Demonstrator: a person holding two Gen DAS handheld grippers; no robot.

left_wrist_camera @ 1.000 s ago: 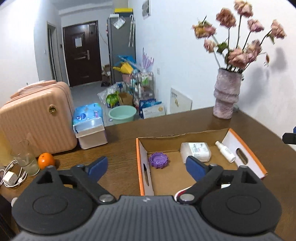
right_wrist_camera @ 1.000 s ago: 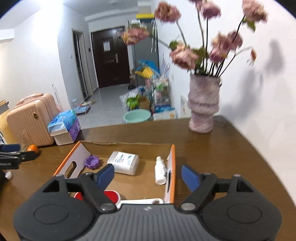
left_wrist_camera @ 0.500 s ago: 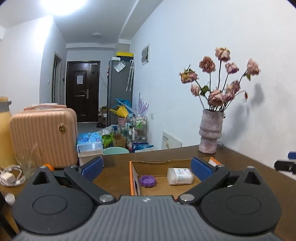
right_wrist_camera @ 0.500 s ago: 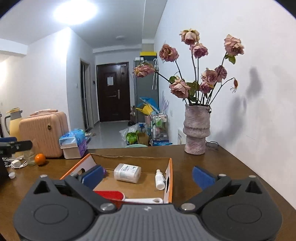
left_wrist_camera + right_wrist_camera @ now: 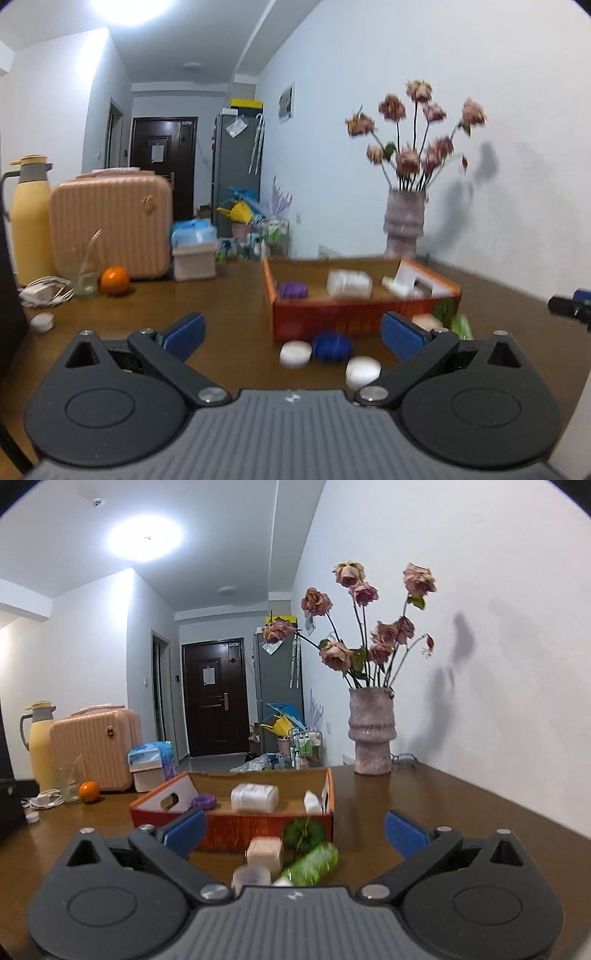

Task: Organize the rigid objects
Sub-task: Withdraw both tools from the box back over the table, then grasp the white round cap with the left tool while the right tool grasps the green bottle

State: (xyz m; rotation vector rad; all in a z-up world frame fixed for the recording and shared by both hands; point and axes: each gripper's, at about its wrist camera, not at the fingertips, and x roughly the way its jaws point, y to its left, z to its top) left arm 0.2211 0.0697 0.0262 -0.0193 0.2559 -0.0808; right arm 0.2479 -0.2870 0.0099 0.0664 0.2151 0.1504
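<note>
An orange-rimmed cardboard box (image 5: pixel 354 317) (image 5: pixel 236 825) sits on the brown table. It holds a purple lid (image 5: pixel 293 290), a white pack (image 5: pixel 255 796) and a small white bottle (image 5: pixel 312 802). In front of it lie two white lids (image 5: pixel 294 353), a blue ribbed lid (image 5: pixel 331 347), a green bottle (image 5: pixel 312 864), a beige block (image 5: pixel 264 853) and a dark green round piece (image 5: pixel 304 832). My left gripper (image 5: pixel 291 338) is open and empty, low over the table before the lids. My right gripper (image 5: pixel 293 829) is open and empty, just before the green bottle.
A vase of dried roses (image 5: pixel 371 731) stands at the table's back right by the wall. At the left are an orange (image 5: pixel 115 280), a glass (image 5: pixel 85 282), a white charger cable (image 5: pixel 44 293), a yellow jug (image 5: pixel 29 221) and a pink suitcase (image 5: pixel 110 229).
Both grippers have dropped and pulled back from above the box to table height in front of it. The loose objects before the box have come into view. Both stay open.
</note>
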